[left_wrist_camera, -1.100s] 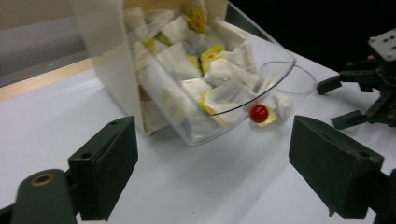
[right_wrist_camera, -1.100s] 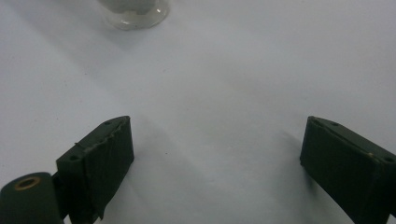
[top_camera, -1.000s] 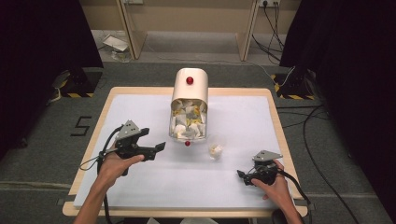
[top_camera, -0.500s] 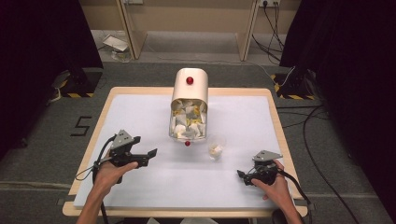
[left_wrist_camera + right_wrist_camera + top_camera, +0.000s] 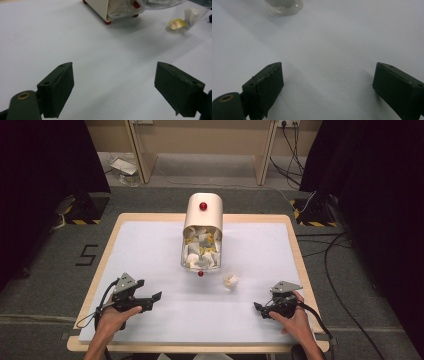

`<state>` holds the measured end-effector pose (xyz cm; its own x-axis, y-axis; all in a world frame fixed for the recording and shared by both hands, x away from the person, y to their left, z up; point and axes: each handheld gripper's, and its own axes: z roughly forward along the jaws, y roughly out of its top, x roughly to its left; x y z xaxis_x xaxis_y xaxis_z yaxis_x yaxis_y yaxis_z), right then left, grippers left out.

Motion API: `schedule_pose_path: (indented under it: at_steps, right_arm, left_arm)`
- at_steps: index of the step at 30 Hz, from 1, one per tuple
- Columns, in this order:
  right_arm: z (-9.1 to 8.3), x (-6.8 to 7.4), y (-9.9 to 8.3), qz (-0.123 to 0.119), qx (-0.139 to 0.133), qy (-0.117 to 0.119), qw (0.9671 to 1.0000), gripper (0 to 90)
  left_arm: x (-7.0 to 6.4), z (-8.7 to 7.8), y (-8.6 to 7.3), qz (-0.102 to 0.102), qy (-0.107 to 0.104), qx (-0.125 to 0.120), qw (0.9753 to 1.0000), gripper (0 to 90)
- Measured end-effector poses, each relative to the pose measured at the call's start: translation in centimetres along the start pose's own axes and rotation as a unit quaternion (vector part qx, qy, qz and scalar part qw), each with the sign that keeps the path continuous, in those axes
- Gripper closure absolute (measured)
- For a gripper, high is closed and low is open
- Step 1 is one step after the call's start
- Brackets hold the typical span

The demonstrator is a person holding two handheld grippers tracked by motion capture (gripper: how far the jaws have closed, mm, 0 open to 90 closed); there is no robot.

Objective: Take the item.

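Since a second ago my left gripper (image 5: pixel 150 298) has dropped back toward my edge of the table (image 5: pixel 150 245) and away from the box; my right gripper (image 5: pixel 261 308) has held its spot near the right edge.

High view: the cream box (image 5: pixel 202 232) lies on its side mid-table, its open end toward me, stuffed with white and yellow packets. A red knob (image 5: pixel 203 206) sits on its upper face, another red knob (image 5: pixel 200 273) at its near end. One small clear packet (image 5: pixel 230 280) lies loose on the white surface just right of the box mouth, between the box and my right gripper, apart from both. My left hand (image 5: pixel 112 317) and right hand (image 5: pixel 295 320) hold the grippers low over the near part of the table.

Left gripper view: my left gripper (image 5: pixel 113 90) has its jaws spread wide with bare table between them, nothing held. The box corner (image 5: pixel 105 7) with its red feet is ahead, the packet (image 5: pixel 182 20) to its right.

Right gripper view: my right gripper (image 5: pixel 327 90) also has its jaws wide apart and empty. Something clear and rounded (image 5: pixel 284 6) lies ahead at the top edge; I cannot tell what it is
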<state>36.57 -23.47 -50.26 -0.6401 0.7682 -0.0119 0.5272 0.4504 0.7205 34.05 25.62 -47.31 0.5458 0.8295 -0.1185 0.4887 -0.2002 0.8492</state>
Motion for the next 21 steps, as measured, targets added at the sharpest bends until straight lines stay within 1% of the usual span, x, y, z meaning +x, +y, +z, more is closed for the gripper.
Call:
schedule_pose_path:
  at_steps: [1,6,7,10,13,14,15,17,18,20,21]
  right_arm:
    - [0.0,0.0,0.0,0.000,0.000,0.000,1.0000,10.2]
    - [0.0,0.0,0.0,0.000,0.000,0.000,1.0000,10.2]
    - [0.0,0.0,0.0,0.000,0.000,0.000,1.0000,10.2]
    - [0.0,0.0,0.0,0.000,0.000,0.000,1.0000,10.2]
    - [0.0,0.0,0.0,0.000,0.000,0.000,1.0000,10.2]
    - [0.0,0.0,0.0,0.000,0.000,0.000,1.0000,10.2]
    - [0.0,0.0,0.0,0.000,0.000,0.000,1.0000,10.2]
    - [0.0,0.0,0.0,0.000,0.000,0.000,1.0000,10.2]
    - [0.0,0.0,0.0,0.000,0.000,0.000,1.0000,10.2]
    - [0.0,0.0,0.0,0.000,0.000,0.000,1.0000,10.2]
    - [0.0,0.0,0.0,0.000,0.000,0.000,1.0000,10.2]
  left_arm:
    - [0.0,0.1,-0.4,-0.005,0.002,0.001,1.0000,15.3]
    - [-0.2,0.3,-2.2,-0.012,0.005,0.015,0.9998,15.3]
    - [-0.2,0.3,-2.5,-0.012,0.008,0.018,0.9997,15.2]
    - [-0.2,0.3,-3.2,-0.019,0.012,0.021,0.9995,14.7]
    - [-0.4,0.2,-3.7,-0.012,0.018,0.028,0.9994,14.7]
    - [-0.4,0.1,-3.8,-0.008,0.020,0.026,0.9994,14.7]
    - [-0.5,0.0,-3.9,-0.011,0.019,0.028,0.9994,14.7]
    - [-0.6,-0.2,-4.2,-0.004,0.024,0.028,0.9993,14.7]
    - [-0.6,-0.3,-4.4,-0.004,0.025,0.028,0.9993,14.7]
    - [-0.7,-0.5,-4.5,-0.003,0.027,0.022,0.9994,14.7]
    - [-0.8,-0.6,-4.7,0.001,0.027,0.025,0.9993,14.7]
